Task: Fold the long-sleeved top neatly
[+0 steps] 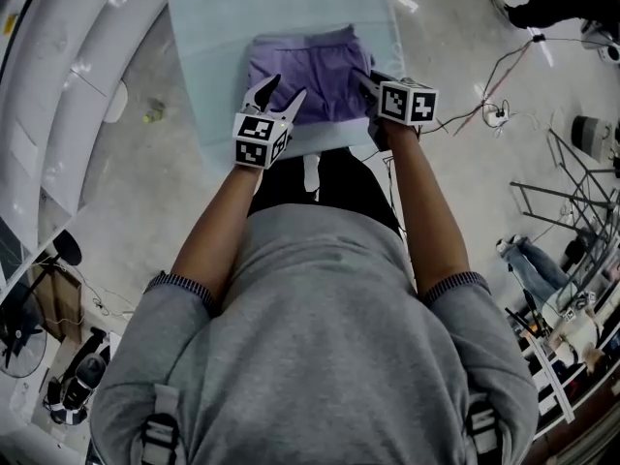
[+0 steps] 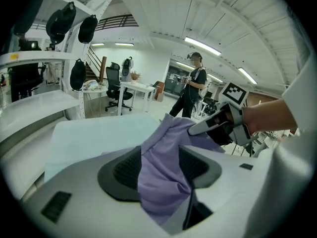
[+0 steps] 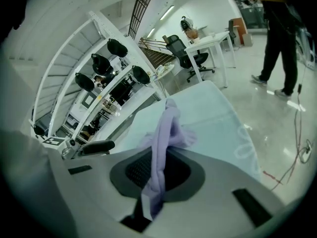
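Pale blue table (image 1: pixel 208 27) stands on a glossy workshop floor (image 1: pixel 455 27). On it lies the purple long-sleeved top (image 1: pixel 308 66), partly folded, its near edge lifted. The right gripper (image 1: pixel 368 77) is pinched tight on a bunched fold of fabric. The left gripper (image 1: pixel 288 86) has its jaws spread, with fabric lying loosely between them.

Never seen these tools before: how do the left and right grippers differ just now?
The left gripper has its jaws wide apart around a broad bunch of the purple top. The right gripper has its jaws nearly together, pinching a narrow strip. Both have cloth between their jaws at the top's near edge.
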